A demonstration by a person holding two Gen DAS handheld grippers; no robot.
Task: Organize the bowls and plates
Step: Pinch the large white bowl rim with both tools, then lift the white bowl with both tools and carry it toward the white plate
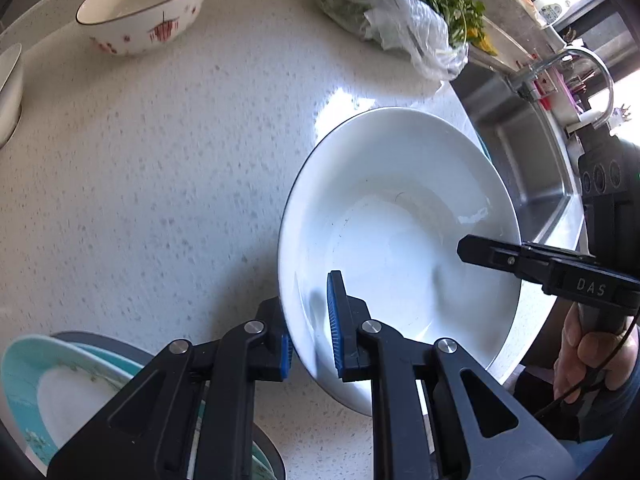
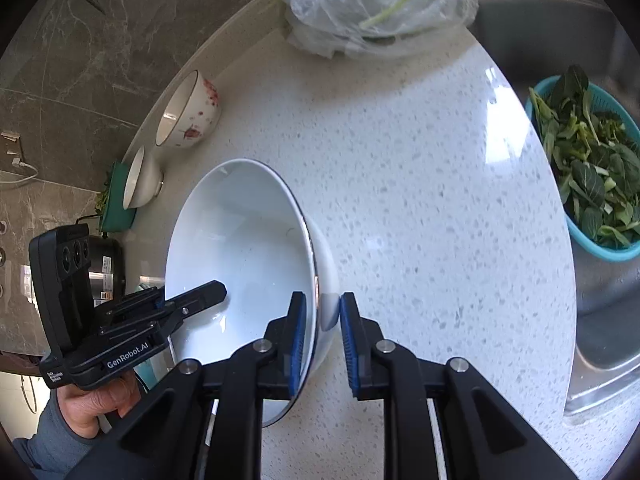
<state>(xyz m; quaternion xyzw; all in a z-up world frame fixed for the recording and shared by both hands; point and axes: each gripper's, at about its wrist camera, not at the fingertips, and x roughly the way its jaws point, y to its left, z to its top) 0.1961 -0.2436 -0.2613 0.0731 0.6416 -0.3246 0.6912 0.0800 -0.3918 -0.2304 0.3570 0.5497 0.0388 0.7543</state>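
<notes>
A large white bowl (image 1: 400, 240) is held above the speckled counter (image 1: 160, 180) by both grippers. My left gripper (image 1: 310, 332) is shut on its near rim, one blue pad inside and one outside. My right gripper (image 2: 323, 338) is shut on the opposite rim of the white bowl (image 2: 240, 240). Each gripper shows in the other's view: the right one (image 1: 520, 260), the left one (image 2: 180, 304). A red-patterned bowl (image 1: 148, 8) stands at the back, also seen in the right wrist view (image 2: 188, 112). A small white bowl (image 2: 140, 178) stands beside it.
Stacked teal plates (image 1: 52, 392) lie under my left gripper. A plastic bag of greens (image 1: 400, 12) sits at the counter's far edge. A steel sink (image 1: 532, 152) with a tap lies to the right; a teal basket of leaves (image 2: 592, 168) sits in it.
</notes>
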